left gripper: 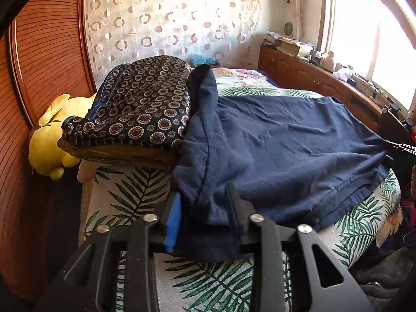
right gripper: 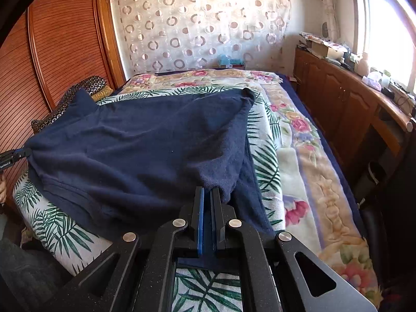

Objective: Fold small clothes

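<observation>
A navy blue garment lies spread across the bed, one sleeve draped up against a patterned cushion. My left gripper is at its near left corner with the jaws apart. A fold of the cloth lies loosely between the blue pad and the other finger. My right gripper is shut on the garment at its near right corner, and the cloth bunches out from the tips. Each gripper shows at the edge of the other's view, the right gripper and the left gripper.
The bed has a palm-leaf cover and a floral blanket on the right. A dark patterned cushion and a yellow plush toy sit at the left by the wooden wardrobe. A cluttered wooden cabinet runs under the window.
</observation>
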A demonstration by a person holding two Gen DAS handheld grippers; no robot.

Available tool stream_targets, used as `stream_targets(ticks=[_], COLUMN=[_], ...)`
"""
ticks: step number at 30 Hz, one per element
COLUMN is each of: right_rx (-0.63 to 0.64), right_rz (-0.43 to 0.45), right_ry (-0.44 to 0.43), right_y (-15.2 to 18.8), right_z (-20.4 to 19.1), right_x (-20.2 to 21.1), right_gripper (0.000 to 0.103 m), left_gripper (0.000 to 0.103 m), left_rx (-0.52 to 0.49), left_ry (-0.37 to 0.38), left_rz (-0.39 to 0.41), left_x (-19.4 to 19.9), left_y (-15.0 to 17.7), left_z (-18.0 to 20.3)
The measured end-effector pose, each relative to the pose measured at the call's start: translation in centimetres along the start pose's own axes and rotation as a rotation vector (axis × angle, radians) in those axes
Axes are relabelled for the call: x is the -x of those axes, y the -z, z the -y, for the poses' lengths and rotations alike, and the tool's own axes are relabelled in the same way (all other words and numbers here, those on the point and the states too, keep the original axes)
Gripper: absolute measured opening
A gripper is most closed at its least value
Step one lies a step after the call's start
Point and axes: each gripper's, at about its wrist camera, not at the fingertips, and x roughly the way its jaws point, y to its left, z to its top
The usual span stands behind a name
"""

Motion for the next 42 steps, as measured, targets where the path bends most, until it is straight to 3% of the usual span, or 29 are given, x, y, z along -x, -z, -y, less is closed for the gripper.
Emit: stream_targets(ticks=[3, 5, 7, 13, 22, 32, 36, 42], right_rx=[0.011, 0.013, 0.02, 0.055, 0.104, 0.138, 0.182, 0.186], right_rz=[0.019, 0.03, 0.038, 0.025, 0.05, -0.014, -0.031, -0.056], right_ry=[0.017, 0.033, 0.036, 0.037, -0.079, -0.214, -0.233, -0.235], right_y=[0.3, 0.3, 0.7, 1.5, -1.1, -3.6, -4.1, -3.1], right_z=[-0.6, -0.6, -1.1, -2.9, -7.8, -15.2, -18.4, -20.1], right_x=[0.9, 1.2, 1.2, -0.3, -3.2, -10.2, -12.3, -14.2], right_gripper=[0.013, 0.03, 0.034, 0.036, 0.036, 0.036, 0.036, 0.036], left_gripper=[0.045, 0.067, 0.083, 0.083, 0.083, 0.083, 0.083, 0.083], left_rx=[-0.009, -0.016, -0.017, -0.01, 0.026, 0.05, 0.057, 0.072], left_ry=[0.002, -0.002, 0.002, -0.025, -0.038, -0.06, -0.066, -0.074], left_rz=[0.005, 0.008, 0.018, 0.032, 0.019, 0.001, 0.0, -0.002], left_x=[0.2, 0.2, 0.4, 0.8, -0.3, -1.3, -1.2, -1.1], left_y=[-0.1, -0.2, -0.3, -0.6, -0.2, 0.1, 0.4, 0.8], left_z=[0.1, 0.2, 0.3, 0.6, 0.3, -0.5, -1.0, -1.8])
